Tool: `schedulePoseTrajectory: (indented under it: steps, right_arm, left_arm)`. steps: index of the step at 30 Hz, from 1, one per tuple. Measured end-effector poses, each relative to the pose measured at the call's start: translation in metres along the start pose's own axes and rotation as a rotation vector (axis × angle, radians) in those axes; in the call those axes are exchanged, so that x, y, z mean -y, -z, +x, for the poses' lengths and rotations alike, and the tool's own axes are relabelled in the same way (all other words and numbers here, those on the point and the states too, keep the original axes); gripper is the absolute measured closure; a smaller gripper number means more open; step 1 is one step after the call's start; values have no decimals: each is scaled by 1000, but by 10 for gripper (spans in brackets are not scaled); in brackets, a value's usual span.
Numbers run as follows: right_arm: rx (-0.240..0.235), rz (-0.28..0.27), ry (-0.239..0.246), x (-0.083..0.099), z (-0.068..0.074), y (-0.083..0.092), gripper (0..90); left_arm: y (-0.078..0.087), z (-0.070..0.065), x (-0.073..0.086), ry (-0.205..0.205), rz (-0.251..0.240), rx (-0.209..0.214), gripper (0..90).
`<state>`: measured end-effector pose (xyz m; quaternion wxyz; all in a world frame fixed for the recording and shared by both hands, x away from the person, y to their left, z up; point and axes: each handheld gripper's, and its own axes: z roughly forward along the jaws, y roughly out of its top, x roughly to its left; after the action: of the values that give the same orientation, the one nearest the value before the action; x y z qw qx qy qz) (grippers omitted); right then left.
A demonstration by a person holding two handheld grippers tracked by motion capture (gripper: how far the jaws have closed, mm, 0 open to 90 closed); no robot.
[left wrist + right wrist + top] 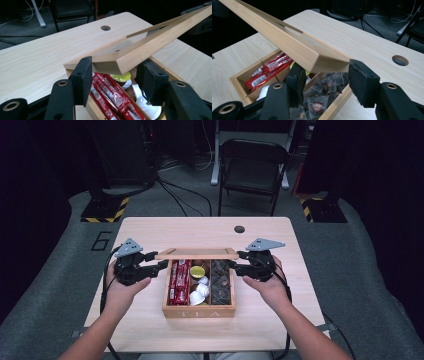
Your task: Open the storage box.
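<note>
Wooden box [199, 312] stamped "TEA" sits mid-tabletop [150, 227] holding red packets [179, 281], a yellow-topped pod [197, 271], white pods [199, 292] and dark sachets [221, 282], while my left tongs [159, 265] and right tongs [235, 262] clamp its raised lid [197, 253]

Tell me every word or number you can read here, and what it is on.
"TEA": on the front wall of the wooden box.
"6": on the grey floor mat, left of the table.
Print on the red packets and the tea bag tags: too small and blurred to read.
</note>
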<state>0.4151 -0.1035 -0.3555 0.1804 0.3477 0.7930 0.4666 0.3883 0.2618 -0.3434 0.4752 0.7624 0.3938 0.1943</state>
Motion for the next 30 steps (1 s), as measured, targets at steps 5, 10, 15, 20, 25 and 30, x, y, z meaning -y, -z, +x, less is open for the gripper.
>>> schedulePoseTrajectory:
  steps: [5, 10, 15, 20, 25, 30]
  right_arm:
    - [6, -8, -7, -3, -4, -4, 491]
    - [11, -20, -21, -9, -9, -8, 513]
    - [21, -27, -30, -12, -13, -12, 543]
    - [25, -27, -40, -15, -17, -16, 547]
    - [32, -32, -36, -19, -20, -17, 562]
    - [43, -43, -35, -23, -22, -19, 569]
  left_arm:
    - [-2, 2, -5, 5, -8, -4, 473]
    - [-3, 4, -10, 7, -14, -12, 473]
    - [-5, 6, -15, 3, -21, -23, 476]
    - [-7, 9, -20, -8, -19, -26, 481]
    - [-10, 13, -24, -2, -38, -21, 482]
    - [-14, 18, -27, 0, -52, -21, 495]
